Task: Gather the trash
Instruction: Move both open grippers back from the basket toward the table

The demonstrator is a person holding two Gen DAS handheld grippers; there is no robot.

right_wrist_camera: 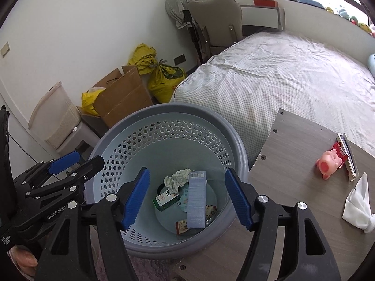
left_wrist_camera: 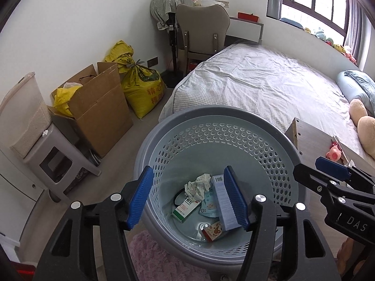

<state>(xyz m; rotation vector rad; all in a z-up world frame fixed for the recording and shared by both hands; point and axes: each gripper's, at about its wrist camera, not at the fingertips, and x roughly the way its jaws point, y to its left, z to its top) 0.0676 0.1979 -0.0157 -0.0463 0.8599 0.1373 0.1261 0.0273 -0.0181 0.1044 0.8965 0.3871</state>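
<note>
bin [right_wrist_camera: 239, 154]: grey perforated basket on floor left of table [right_wrist_camera: 304, 164], near bed's foot
trash: blue box [right_wrist_camera: 196, 199], crumpled paper [right_wrist_camera: 178, 179], green carton [right_wrist_camera: 165, 201] inside
left gripper [left_wrist_camera: 188, 196]: above bin, tilted down, jaws apart, empty
right gripper [right_wrist_camera: 187, 197]: same, released

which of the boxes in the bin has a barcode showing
The tall pale blue box, longest of the three; its barcode sits at the far end. The green-and-white box and small red-orange box show none.
</note>
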